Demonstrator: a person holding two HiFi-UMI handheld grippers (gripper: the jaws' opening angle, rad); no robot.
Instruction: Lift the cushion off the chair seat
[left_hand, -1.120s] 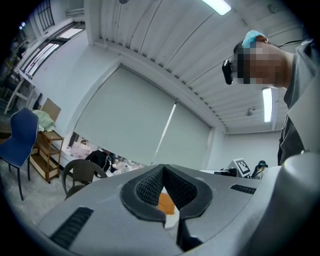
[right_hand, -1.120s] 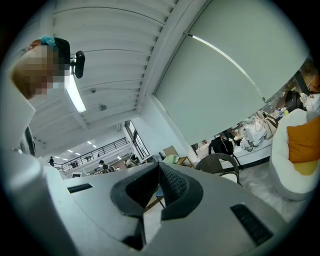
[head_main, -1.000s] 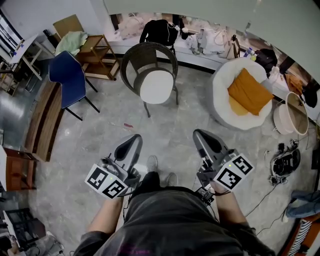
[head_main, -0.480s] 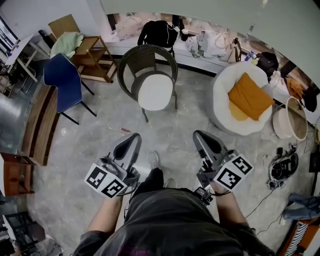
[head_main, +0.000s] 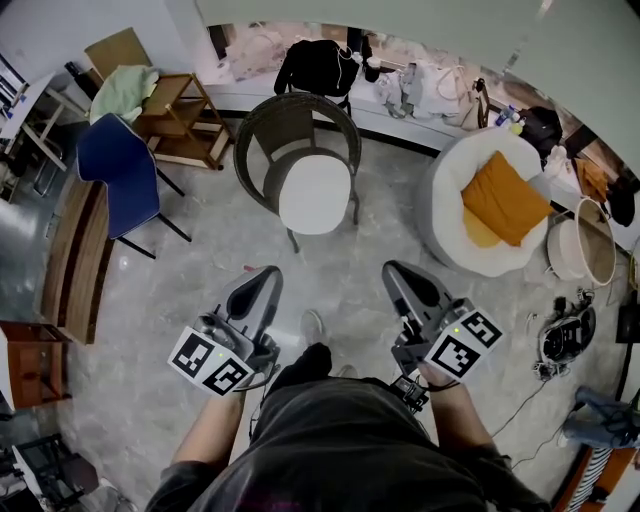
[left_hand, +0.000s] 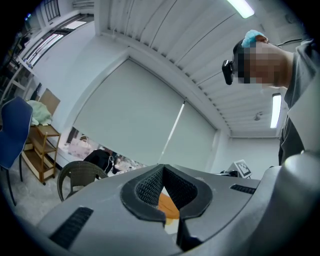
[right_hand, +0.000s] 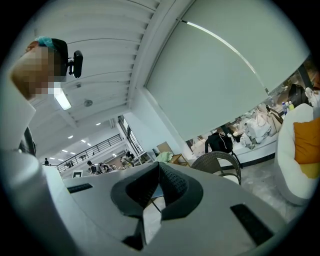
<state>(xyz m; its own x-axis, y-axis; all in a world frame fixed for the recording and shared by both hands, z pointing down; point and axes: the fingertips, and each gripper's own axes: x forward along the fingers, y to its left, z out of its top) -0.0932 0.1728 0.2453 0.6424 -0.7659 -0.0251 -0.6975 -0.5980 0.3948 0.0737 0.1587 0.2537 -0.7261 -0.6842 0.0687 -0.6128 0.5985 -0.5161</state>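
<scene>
The left hand-held gripper (head_main: 262, 276) and the right hand-held gripper (head_main: 396, 270) both have their jaws closed tip to tip. They grip nothing and touch nothing, and both are held level above the floor (head_main: 360, 250), pointing toward the chair (head_main: 290, 112). The cushion (head_main: 315, 195) is white and lies flat on the chair seat, well ahead of both tips. It is close to round (so it has no clear long axis). Only the head view shows the cushion whole. In the left gripper view the chair (left_hand: 80, 175) shows its woven back, and the gripper's own body hides the seat. The right gripper view shows the chair (right_hand: 217, 161) with a white sliver of the cushion (right_hand: 232, 178).
</scene>
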